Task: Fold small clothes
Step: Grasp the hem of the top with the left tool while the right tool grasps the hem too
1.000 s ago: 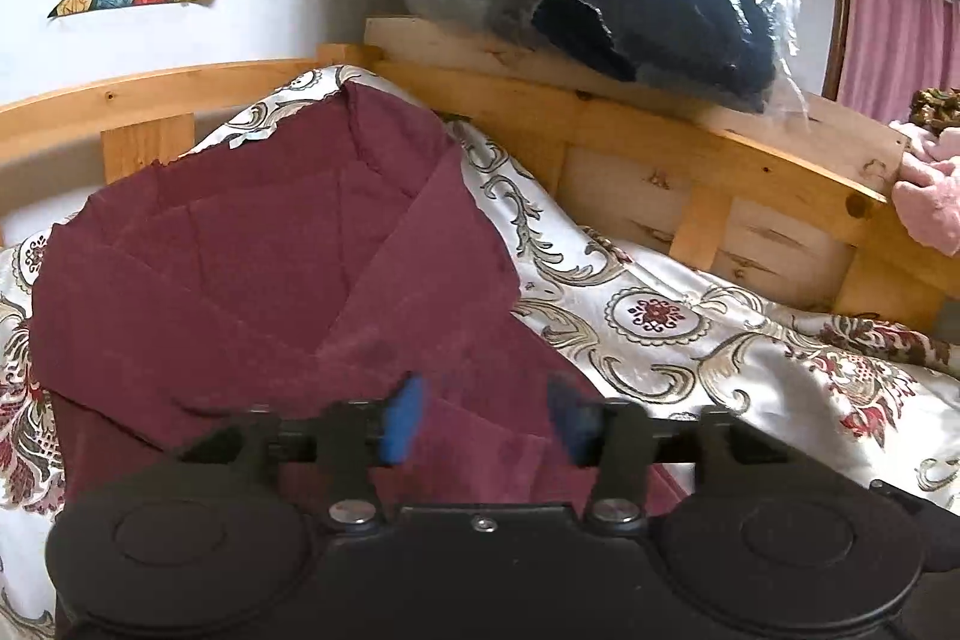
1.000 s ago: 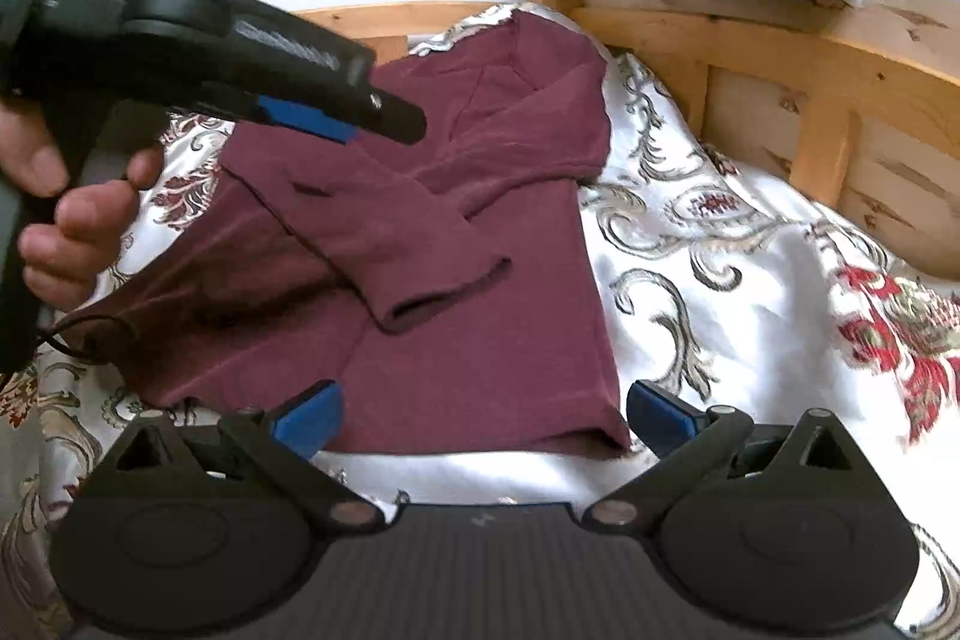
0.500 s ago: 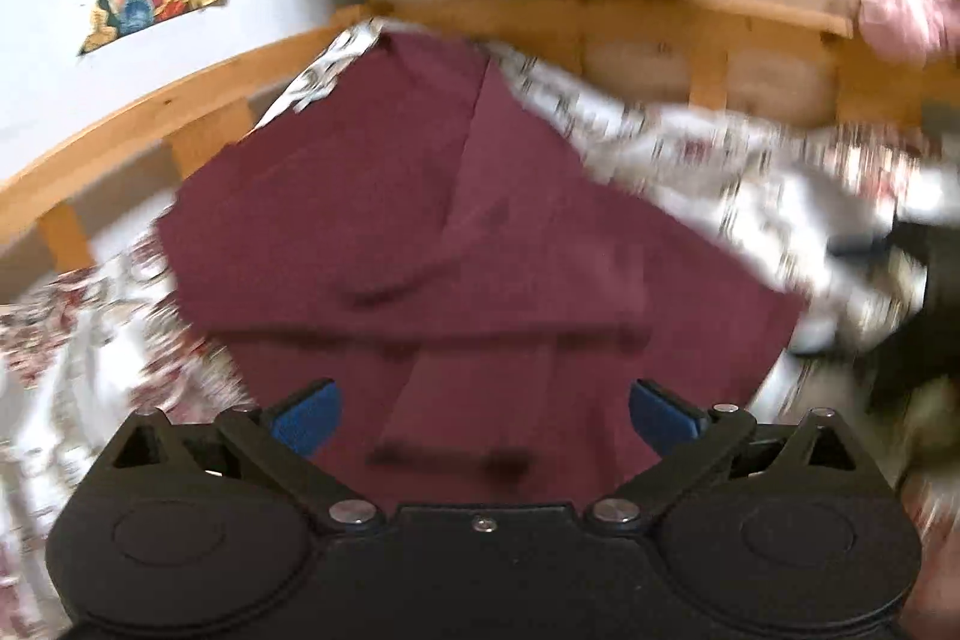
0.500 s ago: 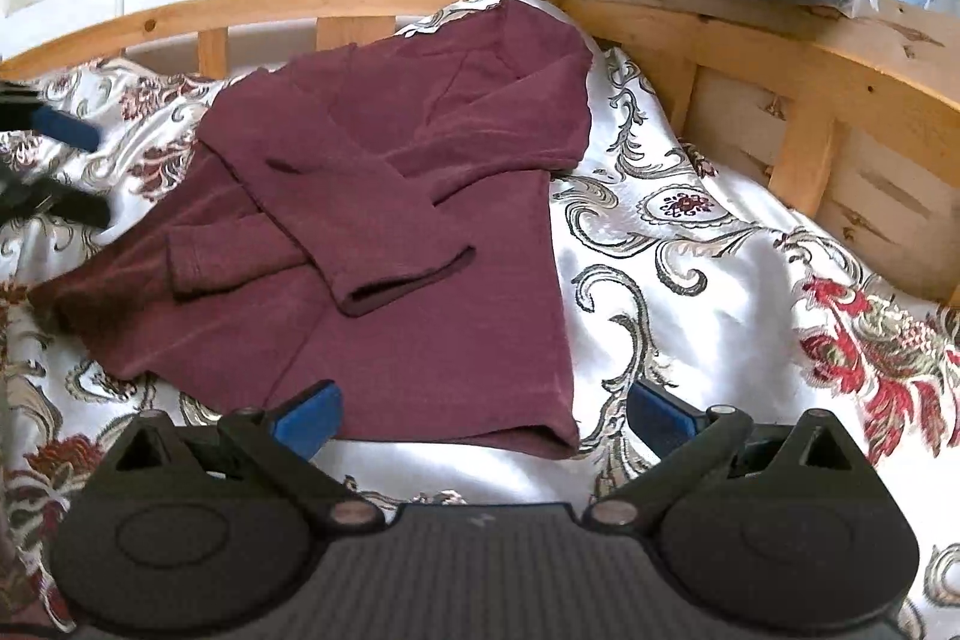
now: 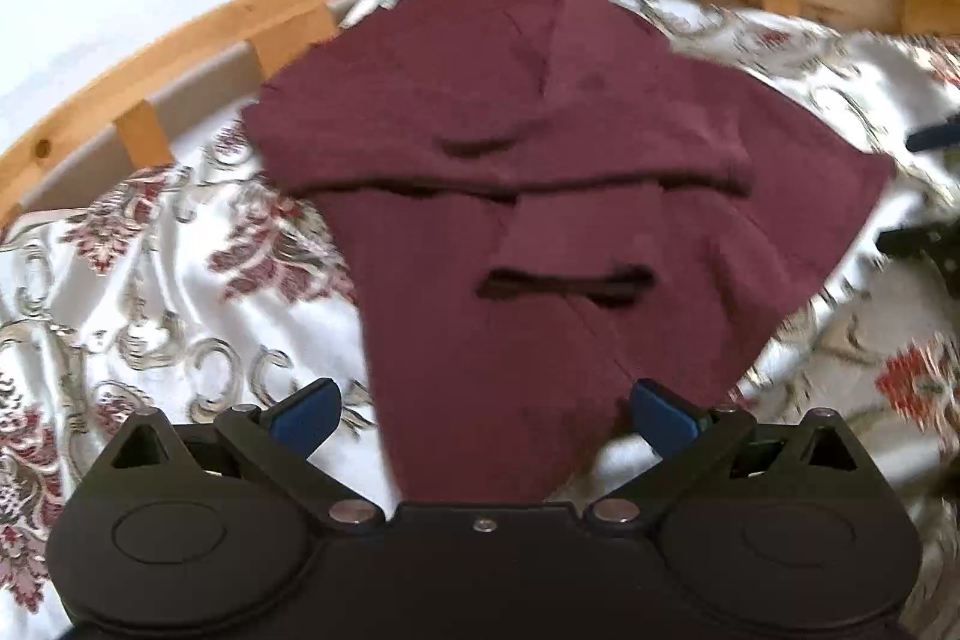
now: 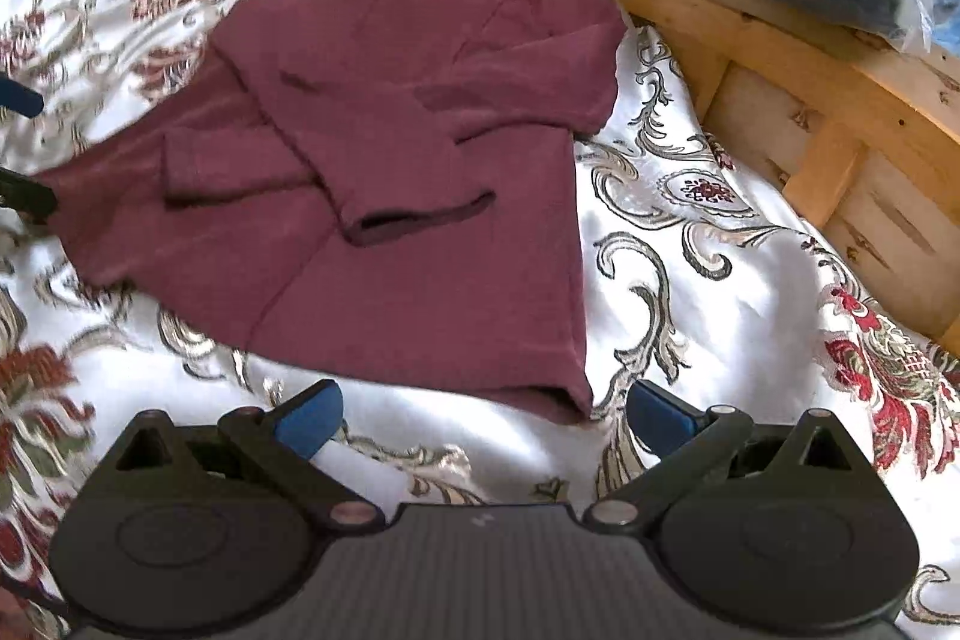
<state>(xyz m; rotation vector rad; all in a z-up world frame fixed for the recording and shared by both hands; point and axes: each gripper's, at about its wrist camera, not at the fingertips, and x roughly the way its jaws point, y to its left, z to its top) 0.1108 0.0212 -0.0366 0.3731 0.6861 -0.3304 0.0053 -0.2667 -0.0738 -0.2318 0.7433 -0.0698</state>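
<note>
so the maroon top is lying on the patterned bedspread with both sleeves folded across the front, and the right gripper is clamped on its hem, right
Not quite: the right gripper is open and holds nothing. In the right wrist view its blue pads sit spread apart just short of the hem. The rest stands: the maroon top lies on the patterned bedspread with both sleeves folded across the front.

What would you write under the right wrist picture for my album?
Maroon top with sleeves folded in lies on the flowery bedspread, right gripper open.
</note>
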